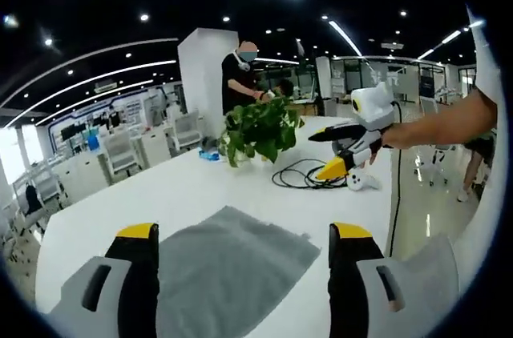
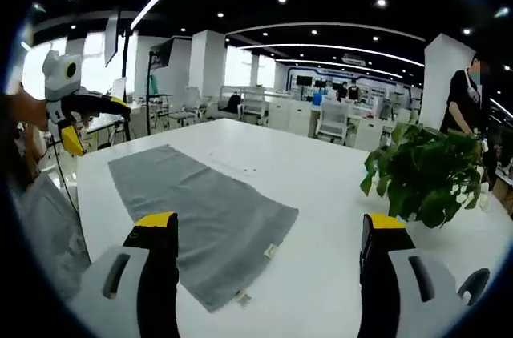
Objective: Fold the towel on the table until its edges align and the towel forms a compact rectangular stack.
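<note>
The grey towel (image 2: 200, 210) is being shown lying flat and fully spread on the white table (image 2: 321, 186), with no fold yet made, so the whole task is judged to be left: edges are yet to be brought together and the compact rectangular stack formed. The left gripper (image 1: 243, 250) is being held above the table with the near end of the towel between its fingers (image 1: 138, 234), which are being kept wide apart and are grasping nothing. The right gripper (image 2: 268, 242) is likewise being held released, hovering over a towel corner. A potted plant (image 2: 425, 174) and a coiled black cable (image 1: 309, 174) are being left well apart from the towel.
</note>
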Demonstrator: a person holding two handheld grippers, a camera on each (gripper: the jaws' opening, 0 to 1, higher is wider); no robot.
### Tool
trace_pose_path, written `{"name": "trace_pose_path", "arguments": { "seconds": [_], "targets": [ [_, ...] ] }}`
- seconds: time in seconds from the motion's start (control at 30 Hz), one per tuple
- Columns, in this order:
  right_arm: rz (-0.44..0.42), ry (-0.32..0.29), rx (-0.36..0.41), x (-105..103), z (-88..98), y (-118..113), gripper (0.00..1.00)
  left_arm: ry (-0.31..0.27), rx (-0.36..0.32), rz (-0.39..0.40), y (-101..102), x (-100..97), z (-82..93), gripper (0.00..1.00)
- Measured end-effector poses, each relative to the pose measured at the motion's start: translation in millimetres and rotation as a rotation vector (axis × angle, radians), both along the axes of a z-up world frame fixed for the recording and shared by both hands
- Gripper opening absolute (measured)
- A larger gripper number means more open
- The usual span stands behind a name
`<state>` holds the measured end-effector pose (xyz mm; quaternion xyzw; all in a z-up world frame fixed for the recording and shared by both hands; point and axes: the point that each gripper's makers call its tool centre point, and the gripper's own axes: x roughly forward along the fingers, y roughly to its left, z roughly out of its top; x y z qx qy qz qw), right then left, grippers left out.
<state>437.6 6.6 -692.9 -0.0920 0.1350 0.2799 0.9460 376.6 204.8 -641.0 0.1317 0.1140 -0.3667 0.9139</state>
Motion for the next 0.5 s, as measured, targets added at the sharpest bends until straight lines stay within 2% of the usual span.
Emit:
{"name": "trace_pose_path", "arguments": {
  "seconds": [0.03,0.13,0.27,0.37,0.43,0.5],
  "targets": [
    [0.009,-0.01,0.006,4,4.4,-1,0.96,0.004,0.009,-0.013,-7,3.5,4.8,0.9],
    [0.024,-0.034,0.015,15,13.5,-5,0.96,-0.039,0.044,-0.062,-23,9.7,15.5,0.9],
    [0.032,-0.038,0.021,28,12.7,-7,0.96,-0.039,0.029,-0.105,-50,14.0,19.2,0.9],
    [0.041,-0.023,0.006,35,3.4,-5,0.95,-0.038,0.057,-0.142,-68,14.7,8.3,0.89],
    [0.048,-0.013,-0.002,41,-3.9,-2,0.93,-0.009,0.131,-0.167,-75,11.0,-11.3,0.88],
    [0.054,0.004,-0.007,45,-11.0,0,0.92,-0.012,0.192,-0.19,-79,7.4,-22.5,0.87]
  ]
}}
